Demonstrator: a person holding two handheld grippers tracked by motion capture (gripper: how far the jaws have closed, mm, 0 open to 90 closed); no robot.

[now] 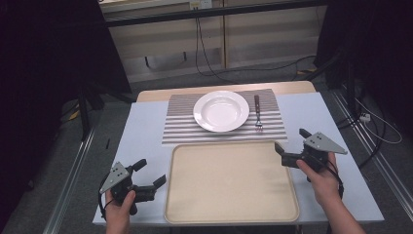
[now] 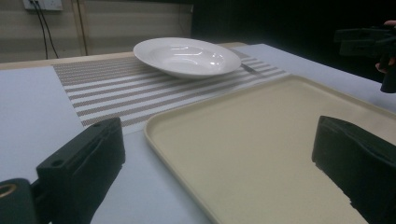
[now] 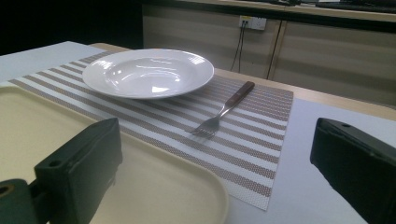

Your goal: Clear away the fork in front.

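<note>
A white deep plate sits on a striped placemat at the far middle of the table. A fork with a dark handle lies on the mat just right of the plate, tines toward me. In front of the mat lies an empty beige tray. My left gripper is open at the tray's near left corner, holding nothing. My right gripper is open at the tray's far right corner, also holding nothing. In the right gripper view the fork and plate lie ahead of the jaws.
The table has a pale cover, with bare strips left and right of the tray. Cables run over the floor behind it. Dark curtains hang at both sides. In the left gripper view the right gripper shows far off.
</note>
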